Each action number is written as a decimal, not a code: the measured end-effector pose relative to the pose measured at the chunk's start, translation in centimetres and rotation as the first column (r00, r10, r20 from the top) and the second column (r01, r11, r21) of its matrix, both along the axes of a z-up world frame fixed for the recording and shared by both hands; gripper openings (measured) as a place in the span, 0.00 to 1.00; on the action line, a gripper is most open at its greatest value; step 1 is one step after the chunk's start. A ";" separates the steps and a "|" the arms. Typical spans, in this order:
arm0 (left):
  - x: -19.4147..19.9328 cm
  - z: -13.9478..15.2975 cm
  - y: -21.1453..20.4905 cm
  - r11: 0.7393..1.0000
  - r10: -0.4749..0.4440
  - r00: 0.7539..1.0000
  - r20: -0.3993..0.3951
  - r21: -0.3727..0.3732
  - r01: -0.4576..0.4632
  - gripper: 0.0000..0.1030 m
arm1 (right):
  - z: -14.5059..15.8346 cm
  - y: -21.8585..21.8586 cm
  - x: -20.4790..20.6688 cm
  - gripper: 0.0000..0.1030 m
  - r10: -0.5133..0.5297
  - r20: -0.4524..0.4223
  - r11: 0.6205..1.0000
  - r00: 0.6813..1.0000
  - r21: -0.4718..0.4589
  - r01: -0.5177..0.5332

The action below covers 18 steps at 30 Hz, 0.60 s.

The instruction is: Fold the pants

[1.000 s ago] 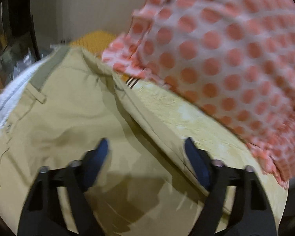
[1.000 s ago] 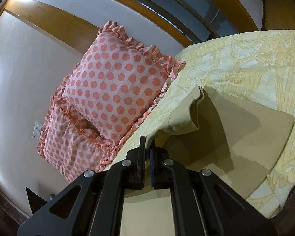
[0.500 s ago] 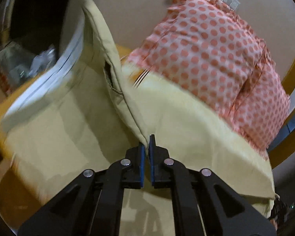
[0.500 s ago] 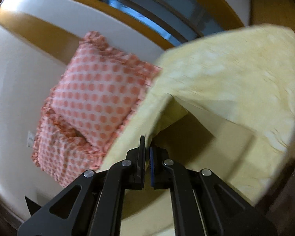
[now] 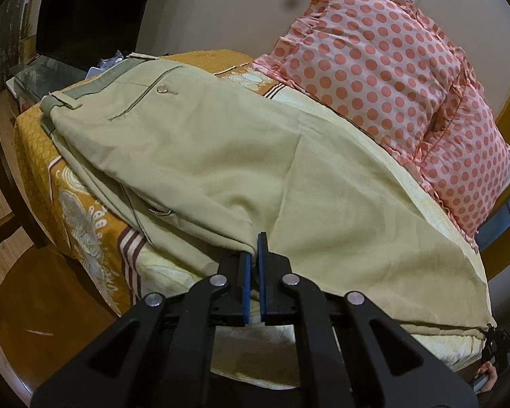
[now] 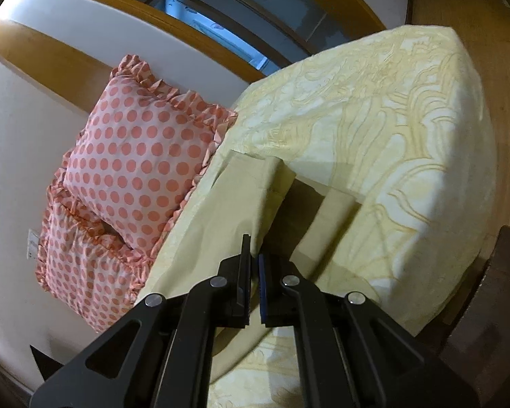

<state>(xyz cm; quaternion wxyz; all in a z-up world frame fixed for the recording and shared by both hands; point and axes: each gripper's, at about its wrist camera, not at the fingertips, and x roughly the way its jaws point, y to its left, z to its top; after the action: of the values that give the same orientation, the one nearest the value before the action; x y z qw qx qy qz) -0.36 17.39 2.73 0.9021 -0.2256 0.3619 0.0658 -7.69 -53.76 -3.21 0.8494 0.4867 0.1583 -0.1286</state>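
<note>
Khaki pants (image 5: 241, 156) lie on the patterned bedsheet (image 5: 85, 224), long axis running from waistband (image 5: 95, 85) at far left toward the leg ends on the right; one leg folded over the other, judged half done; left gripper (image 5: 254, 258) pinched narrow on the near fold edge; right gripper (image 6: 253, 265) likewise clamped on a leg edge (image 6: 241, 204), lifted off the sheet; polka-dot pillows (image 5: 384, 78) beyond, just beside the cloth. Left view alone shows waistband and pocket button (image 5: 162, 89); right view alone shows both leg ends (image 6: 338, 204) lying apart.
</note>
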 end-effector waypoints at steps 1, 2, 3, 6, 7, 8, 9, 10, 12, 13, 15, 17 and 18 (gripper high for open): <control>0.0 0.0 -0.1 1.000 -0.007 1.000 0.003 0.007 0.007 0.03 | 0.1 0.2 0.0 0.03 -0.002 -0.016 1.000 1.000 -0.019 0.001; 0.0 0.0 -0.1 1.000 -0.015 1.000 0.006 0.019 0.015 0.03 | 0.3 0.4 -0.1 0.04 -0.003 -0.033 0.999 0.999 -0.045 0.002; 0.0 0.1 -0.2 0.999 -0.019 1.000 0.011 0.028 0.019 0.04 | 0.5 0.6 -0.3 0.04 -0.003 -0.045 0.998 0.999 -0.058 0.001; -0.4 0.5 -0.3 0.997 -0.043 0.999 0.018 0.070 0.042 0.11 | 1.1 1.2 -1.0 0.07 -0.013 -0.077 0.994 0.997 -0.105 0.004; -0.6 0.7 -0.3 0.995 -0.058 0.998 0.019 0.082 0.056 0.15 | 1.3 1.3 -1.3 0.20 -0.023 -0.085 0.994 0.996 -0.110 0.014; -0.9 0.9 -0.3 0.994 -0.062 0.998 0.020 0.089 0.060 0.26 | 1.7 1.3 -2.0 0.42 -0.051 -0.081 0.993 0.995 -0.112 0.042; -1.2 1.1 -0.2 0.994 -0.059 0.998 0.022 0.097 0.057 0.34 | 2.1 1.2 -2.7 0.54 -0.090 -0.057 0.989 0.994 -0.122 0.082; -1.7 1.7 -0.1 0.993 -0.040 0.999 0.034 0.115 0.035 0.56 | 2.4 1.2 -3.2 0.62 -0.124 -0.047 0.984 0.991 -0.138 0.117; -3.2 3.1 0.3 0.981 0.039 0.993 0.108 0.186 -0.058 0.74 | 2.7 0.9 -3.4 0.62 -0.162 -0.063 0.973 0.985 -0.176 0.149; -3.7 3.8 0.4 0.975 0.054 0.988 0.142 0.205 -0.083 0.74 | 2.3 0.6 -3.0 0.61 -0.148 -0.080 0.978 0.986 -0.159 0.134; -4.6 5.0 0.6 0.966 0.078 0.974 0.212 0.226 -0.127 0.76 | 1.3 0.2 -2.1 0.52 -0.112 -0.092 0.988 0.989 -0.117 0.101; -4.4 5.5 0.6 0.966 0.066 0.966 0.248 0.229 -0.125 0.80 | 1.1 0.7 -1.7 0.46 -0.114 -0.082 0.985 0.990 -0.142 0.101; -3.9 5.5 0.6 0.966 0.060 0.969 0.239 0.231 -0.116 0.80 | 1.0 0.9 -1.4 0.41 -0.095 -0.081 0.986 0.992 -0.143 0.083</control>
<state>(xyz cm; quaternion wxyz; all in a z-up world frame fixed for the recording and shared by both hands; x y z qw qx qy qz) -4.24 18.01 8.20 0.9549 -0.1355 0.2336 0.1233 -9.08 -52.84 -2.25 0.8669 0.4268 0.1640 -0.1983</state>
